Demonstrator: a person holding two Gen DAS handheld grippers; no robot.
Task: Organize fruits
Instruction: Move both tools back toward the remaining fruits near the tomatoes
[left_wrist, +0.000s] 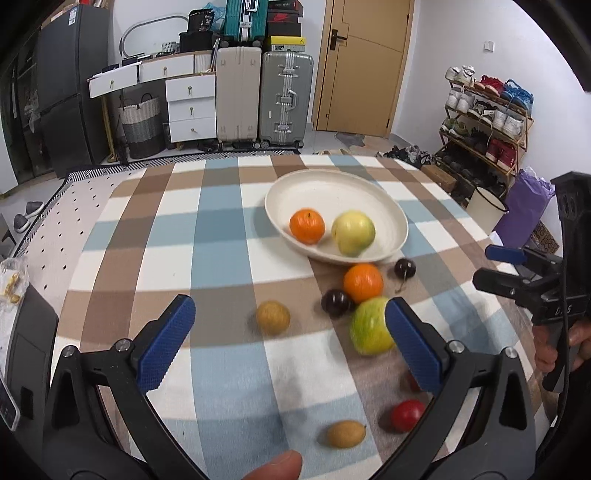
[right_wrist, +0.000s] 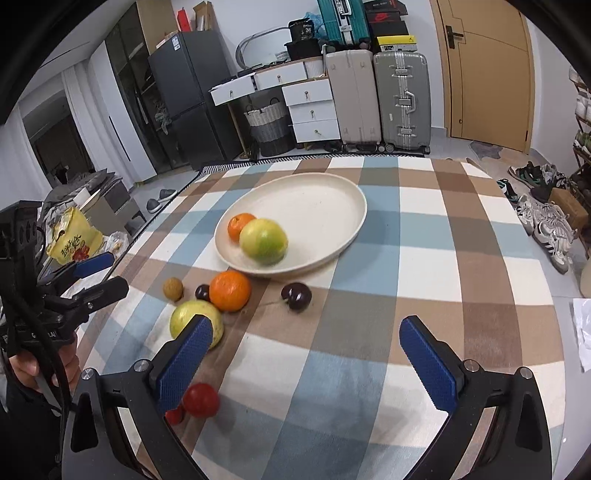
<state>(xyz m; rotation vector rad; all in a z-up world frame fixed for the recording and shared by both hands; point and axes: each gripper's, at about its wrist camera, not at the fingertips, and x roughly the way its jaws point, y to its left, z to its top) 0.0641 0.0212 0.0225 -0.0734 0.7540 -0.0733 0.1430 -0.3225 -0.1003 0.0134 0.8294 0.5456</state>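
A cream plate (left_wrist: 317, 184) (right_wrist: 325, 192) on the checked cloth holds an orange (left_wrist: 307, 226) (right_wrist: 238, 223) and a yellow-green apple (left_wrist: 353, 232) (right_wrist: 263, 240). In front of it lie a second orange (left_wrist: 363, 282) (right_wrist: 230, 290), a second green apple (left_wrist: 369, 328) (right_wrist: 192, 317), two dark plums (left_wrist: 335, 302) (left_wrist: 405, 268), two brown longans (left_wrist: 273, 317) (left_wrist: 346, 434) and a red fruit (left_wrist: 407, 415) (right_wrist: 201, 400). My left gripper (left_wrist: 290, 343) is open over the cloth, nothing between its fingers. My right gripper (right_wrist: 306, 363) is open too, and empty.
The table edge runs along the left, with a snack bag (right_wrist: 74, 236) beside it. Beyond the table stand suitcases (left_wrist: 284, 99), white drawers (left_wrist: 190, 107), a basket (left_wrist: 142, 123), a fridge (right_wrist: 188, 96), a door (left_wrist: 364, 66) and a shoe rack (left_wrist: 484, 122).
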